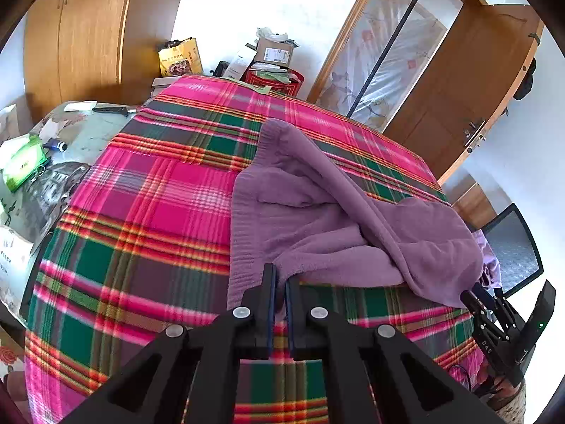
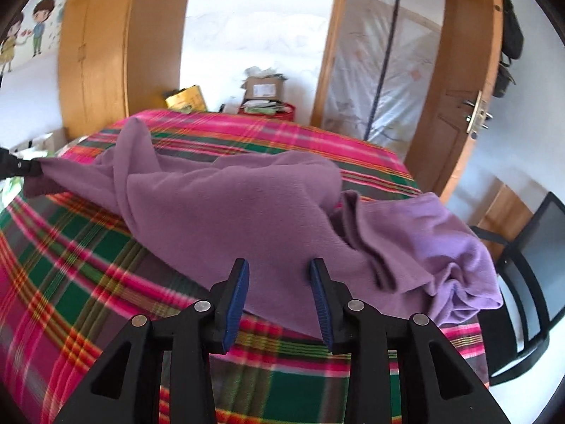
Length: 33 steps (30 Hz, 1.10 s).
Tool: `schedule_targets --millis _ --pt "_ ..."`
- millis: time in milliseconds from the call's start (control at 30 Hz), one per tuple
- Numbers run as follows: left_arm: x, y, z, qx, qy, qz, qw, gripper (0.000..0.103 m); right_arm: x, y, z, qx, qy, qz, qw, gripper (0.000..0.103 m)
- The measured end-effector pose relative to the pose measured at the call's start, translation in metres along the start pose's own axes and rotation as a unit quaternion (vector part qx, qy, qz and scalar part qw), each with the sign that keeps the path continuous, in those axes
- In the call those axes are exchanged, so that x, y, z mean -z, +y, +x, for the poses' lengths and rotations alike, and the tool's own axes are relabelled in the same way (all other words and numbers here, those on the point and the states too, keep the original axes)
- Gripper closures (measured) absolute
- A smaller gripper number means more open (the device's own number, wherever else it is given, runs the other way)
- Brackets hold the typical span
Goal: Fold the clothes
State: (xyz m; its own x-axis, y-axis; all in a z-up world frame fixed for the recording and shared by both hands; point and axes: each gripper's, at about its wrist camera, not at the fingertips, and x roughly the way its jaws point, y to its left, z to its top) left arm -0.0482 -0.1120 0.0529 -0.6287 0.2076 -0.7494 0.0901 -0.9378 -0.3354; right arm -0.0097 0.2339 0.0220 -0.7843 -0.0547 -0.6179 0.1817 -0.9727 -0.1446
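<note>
The left gripper (image 1: 279,282) is pinched shut on the ribbed edge of the purple sweater (image 1: 317,212). In the right wrist view you can see that same corner pulled tight at the far left side. The right gripper (image 2: 279,282) has its jaws wide apart. Nothing is between them; the near edge of the sweater lies just past the tips.

The sweater sits on the plaid blanket (image 1: 141,229), near the right side of the bed. It is not folded yet. It is lumpy and twisted, with one sleeve (image 1: 353,190) thrown across the top and a bunched part (image 2: 459,265) hanging by the bed's edge. I think it still has to be spread flat first, so almost all of the job is left.

A black chair (image 2: 529,265) stands close to that hanging part. Farther away are a messy side table (image 1: 53,162), boxes (image 1: 275,53), a wooden closet (image 1: 81,35) and an open door (image 1: 469,81). None of these block the bed.
</note>
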Motion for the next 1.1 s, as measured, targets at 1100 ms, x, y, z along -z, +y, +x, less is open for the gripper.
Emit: schedule_targets --millis 1100 --pt "0.021 0.015 0.022 -0.012 0.055 -0.009 0.9984 0.098 -0.024 0.022 0.019 -0.058 0.014 -0.043 0.997 0.099"
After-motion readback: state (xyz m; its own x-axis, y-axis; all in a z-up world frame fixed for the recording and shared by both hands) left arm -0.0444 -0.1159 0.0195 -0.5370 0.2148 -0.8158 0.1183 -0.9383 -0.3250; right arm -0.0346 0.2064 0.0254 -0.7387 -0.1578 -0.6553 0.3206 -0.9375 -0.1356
